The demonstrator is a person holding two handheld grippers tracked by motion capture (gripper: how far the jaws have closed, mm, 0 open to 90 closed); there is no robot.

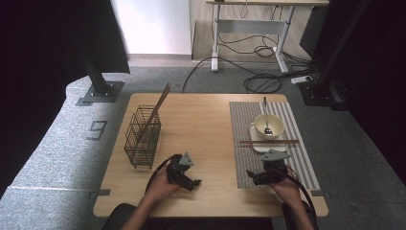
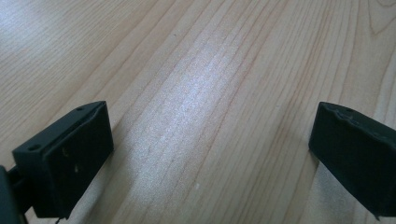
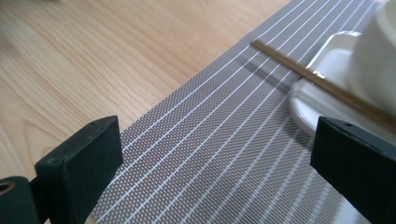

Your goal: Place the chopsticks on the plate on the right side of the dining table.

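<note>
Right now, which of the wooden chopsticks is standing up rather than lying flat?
The thin brown wooden chopstick leaning upright in the black wire basket at the table's left. The other wooden chopsticks lie flat across the white plate beside the cream bowl.

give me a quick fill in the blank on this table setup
1. The spoon stands in the ____.
2. The chopsticks lie across the white ____, in front of the bowl.
3. One stick leans in the wire ____ at the table's left.
4. The right gripper has its jaws ____ over the striped placemat.

Missing words: bowl; plate; basket; open
</note>
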